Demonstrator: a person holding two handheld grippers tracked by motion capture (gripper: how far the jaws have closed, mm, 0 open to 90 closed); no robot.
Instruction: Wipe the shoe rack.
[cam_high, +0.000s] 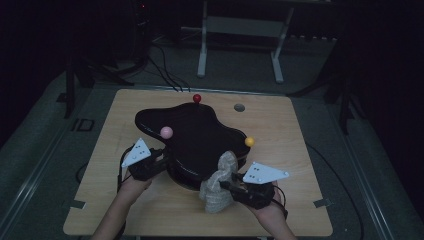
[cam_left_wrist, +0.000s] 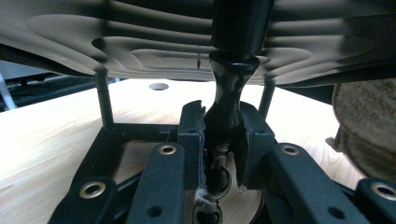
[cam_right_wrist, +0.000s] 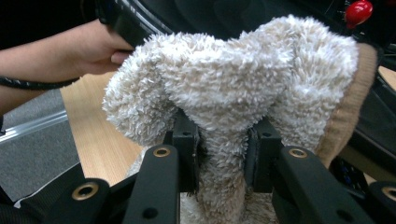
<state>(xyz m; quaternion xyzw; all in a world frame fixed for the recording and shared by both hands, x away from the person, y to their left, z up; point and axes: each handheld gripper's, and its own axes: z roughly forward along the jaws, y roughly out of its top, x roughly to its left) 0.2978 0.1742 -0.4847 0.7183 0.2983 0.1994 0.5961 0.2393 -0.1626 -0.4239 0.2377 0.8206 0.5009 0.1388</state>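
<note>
Nearest the camera, the right gripper (cam_high: 226, 184) pinches a cream fluffy fleece cloth with a tan knit cuff (cam_high: 218, 185) at the near edge of the glossy black, wavy-outlined tabletop stand (cam_high: 197, 137). The left gripper (cam_high: 162, 157) is clamped on a slim black post (cam_left_wrist: 227, 100) beneath that stand's left edge, steadying it. Judged step: wiping the stand. Next move calls for drawing the cloth across the black top while keeping the post held. Pink (cam_high: 166, 132), red (cam_high: 197, 98) and yellow (cam_high: 249, 142) balls stand at the stand's rim. The stand rests on a light wooden table (cam_high: 295, 150); beyond it, a dark room with a white frame (cam_high: 202, 55)
</note>
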